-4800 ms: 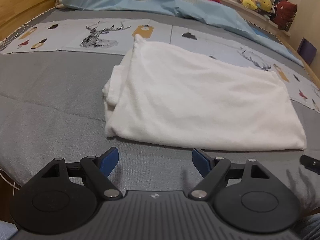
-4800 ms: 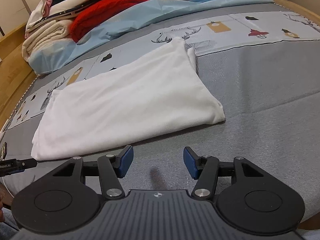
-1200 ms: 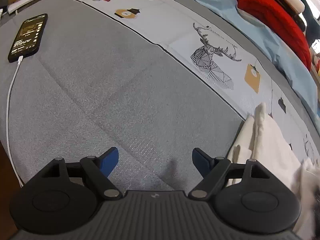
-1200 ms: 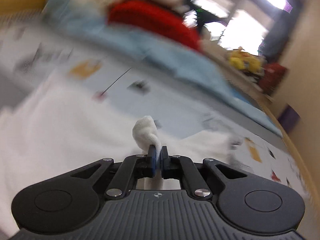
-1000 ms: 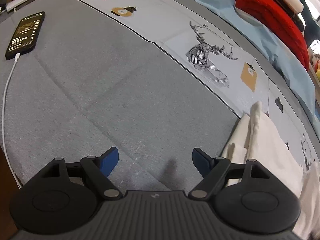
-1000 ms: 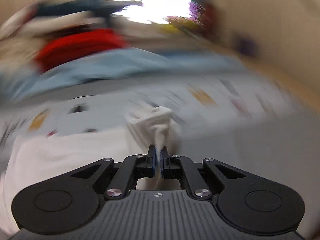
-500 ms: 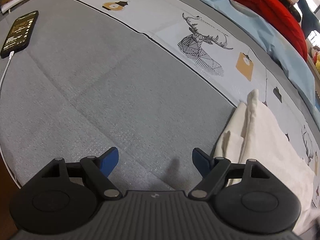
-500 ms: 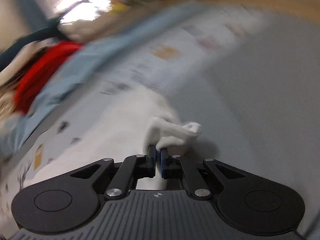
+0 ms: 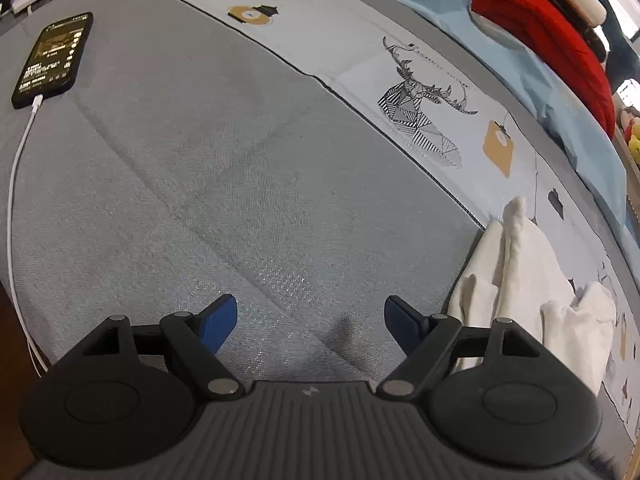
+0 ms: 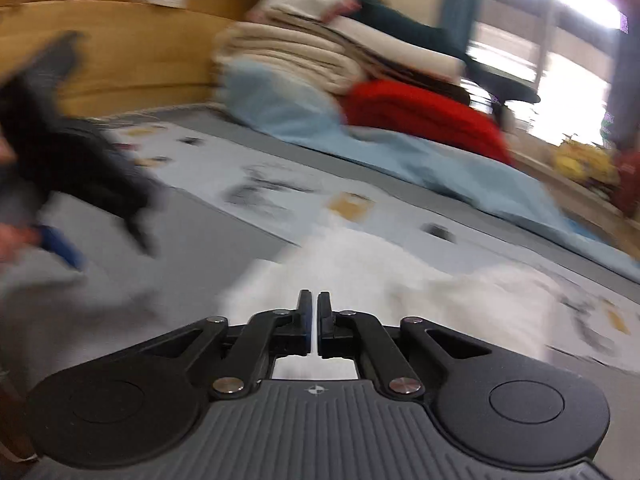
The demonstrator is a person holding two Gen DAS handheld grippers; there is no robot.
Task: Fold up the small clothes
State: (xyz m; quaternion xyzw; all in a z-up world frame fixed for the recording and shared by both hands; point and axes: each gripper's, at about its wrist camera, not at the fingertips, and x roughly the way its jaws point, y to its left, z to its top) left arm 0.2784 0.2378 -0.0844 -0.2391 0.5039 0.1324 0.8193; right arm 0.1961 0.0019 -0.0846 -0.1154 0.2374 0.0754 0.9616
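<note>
One phone [image 9: 51, 58] lies well left of the garment [image 9: 532, 280].

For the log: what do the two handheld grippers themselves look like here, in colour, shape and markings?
Both look alike. The left gripper has a dark grey ribbed body with a small pale logo, two round black discs at its sides, black linkage arms with silver pivot pins, and blue finger pads. The right gripper shows the same build. No cables or sleeves show.

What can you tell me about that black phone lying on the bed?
The slim black rectangular smartphone lies flat and face up on the grey woven bed cover, far to the left. Its screen is lit with small pale text. A thin white charging cable plugs into its near end and trails toward the bed's edge.
</note>
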